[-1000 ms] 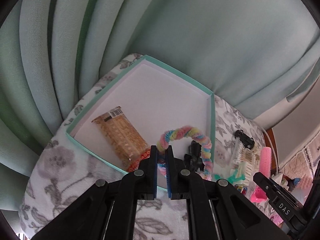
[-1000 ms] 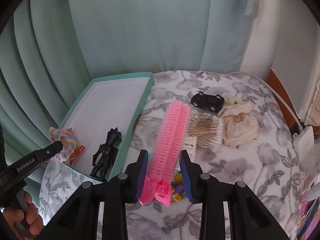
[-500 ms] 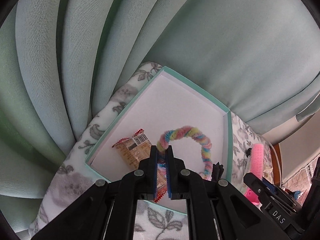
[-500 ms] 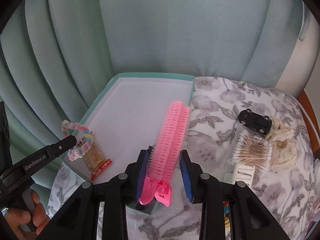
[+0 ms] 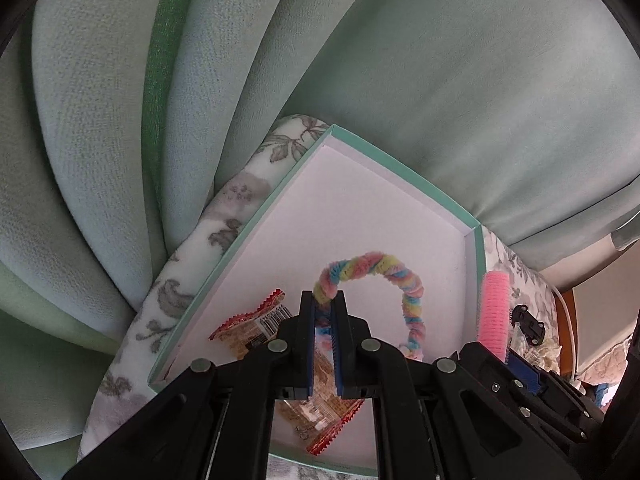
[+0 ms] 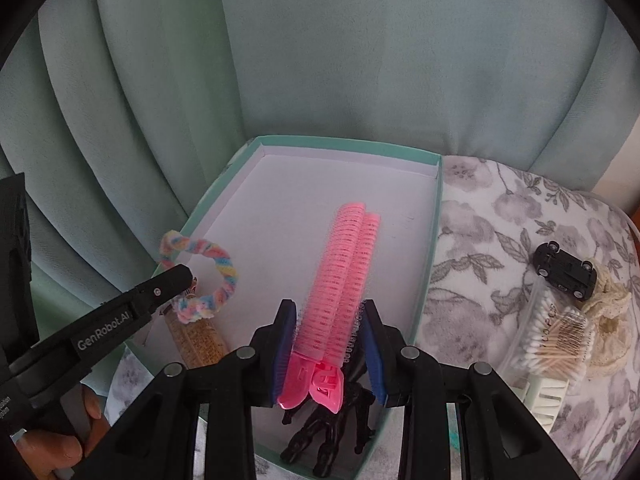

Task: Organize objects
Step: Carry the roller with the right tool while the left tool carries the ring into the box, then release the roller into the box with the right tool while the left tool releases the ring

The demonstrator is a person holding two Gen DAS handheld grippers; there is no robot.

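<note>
A teal-rimmed white box (image 5: 256, 216) (image 6: 436, 216) lies on the floral cloth. My left gripper (image 5: 324, 308) (image 6: 180, 276) is shut on a pastel twisted loop (image 5: 376, 264) (image 6: 216, 256), held above the box's near left part. Under it lies a snack packet (image 5: 252, 328) (image 6: 196, 336). My right gripper (image 6: 330, 320) is shut on a pink hair clip (image 6: 348, 264) (image 5: 494, 312), held over the box's near right side. A black figure (image 6: 328, 428) lies in the box under the right gripper.
On the cloth right of the box are a black toy car (image 6: 566, 270) (image 5: 528, 324), a bag of cotton swabs (image 6: 552, 340), a cream lace piece (image 6: 612, 312) and a white comb (image 6: 544, 396). Pale green curtains (image 6: 320, 60) hang close behind. A hand (image 6: 52, 448) holds the left gripper.
Both grippers have moved left and forward over the box, each with its object. The clip, earlier above the cloth, now hangs over the box. The loop stays lifted above the snack packet.
</note>
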